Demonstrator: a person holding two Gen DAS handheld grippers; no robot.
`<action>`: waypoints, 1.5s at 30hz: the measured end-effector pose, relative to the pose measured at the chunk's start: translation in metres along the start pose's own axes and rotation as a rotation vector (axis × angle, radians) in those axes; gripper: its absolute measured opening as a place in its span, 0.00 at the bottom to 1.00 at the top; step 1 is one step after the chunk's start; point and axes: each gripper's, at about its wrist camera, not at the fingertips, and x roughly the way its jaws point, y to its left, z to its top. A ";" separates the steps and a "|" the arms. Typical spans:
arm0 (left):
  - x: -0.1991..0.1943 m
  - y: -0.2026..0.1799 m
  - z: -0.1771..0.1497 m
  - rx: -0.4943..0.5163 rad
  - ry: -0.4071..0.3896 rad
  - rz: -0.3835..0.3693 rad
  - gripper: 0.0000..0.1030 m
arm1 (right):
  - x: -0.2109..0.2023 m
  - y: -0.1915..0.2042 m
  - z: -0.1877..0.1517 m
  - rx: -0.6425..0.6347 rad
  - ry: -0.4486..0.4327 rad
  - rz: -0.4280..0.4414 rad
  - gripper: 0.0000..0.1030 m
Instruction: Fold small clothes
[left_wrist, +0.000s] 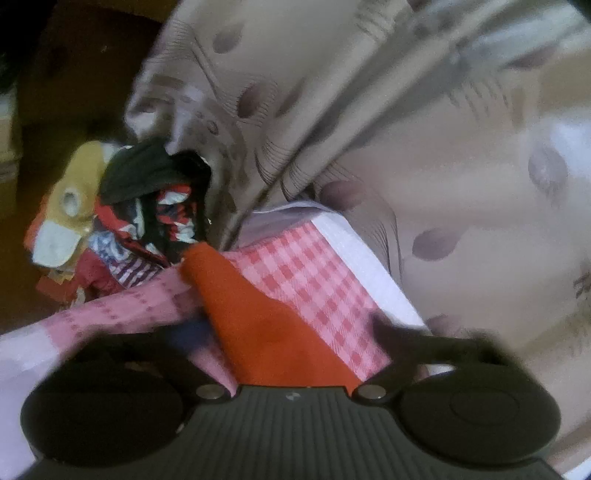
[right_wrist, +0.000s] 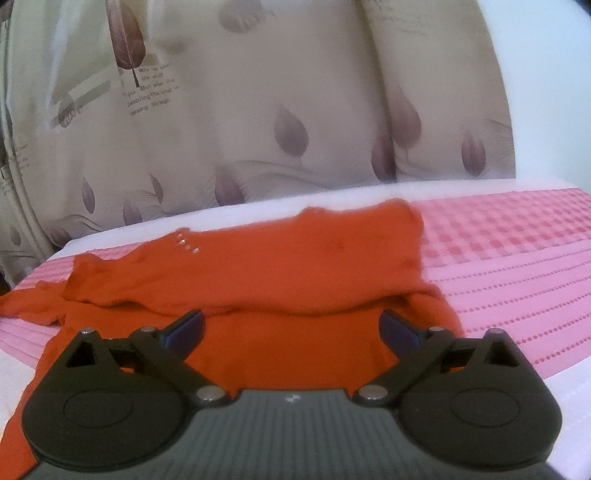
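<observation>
orange top (right_wrist: 258, 266) partly folded on pink checked cloth (right_wrist: 517, 236) | right gripper (right_wrist: 291, 328) wide open above it | left gripper (left_wrist: 258, 343) blurred, state unclear | unfolded pile (left_wrist: 140, 221) at 10 o'clock

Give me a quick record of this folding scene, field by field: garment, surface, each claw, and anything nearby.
garment: orange top, partly folded over itself, small studs near one shoulder
surface: pink checked cloth
right claw: right claw open, over the top's near part
left claw: left claw blurred, orange fabric between its arms; grip unclear
nearby: pile of clothes
backdrop: leaf-print curtain
</observation>
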 end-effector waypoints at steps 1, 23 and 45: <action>0.009 0.001 0.000 -0.022 0.055 0.020 0.09 | 0.000 0.000 0.000 0.003 -0.001 0.004 0.98; -0.096 -0.406 -0.134 0.478 0.068 -0.568 0.02 | -0.023 -0.055 -0.009 0.341 -0.135 0.173 0.98; 0.033 -0.442 -0.361 0.574 0.468 -0.692 1.00 | -0.034 -0.116 -0.028 0.709 -0.271 0.254 0.98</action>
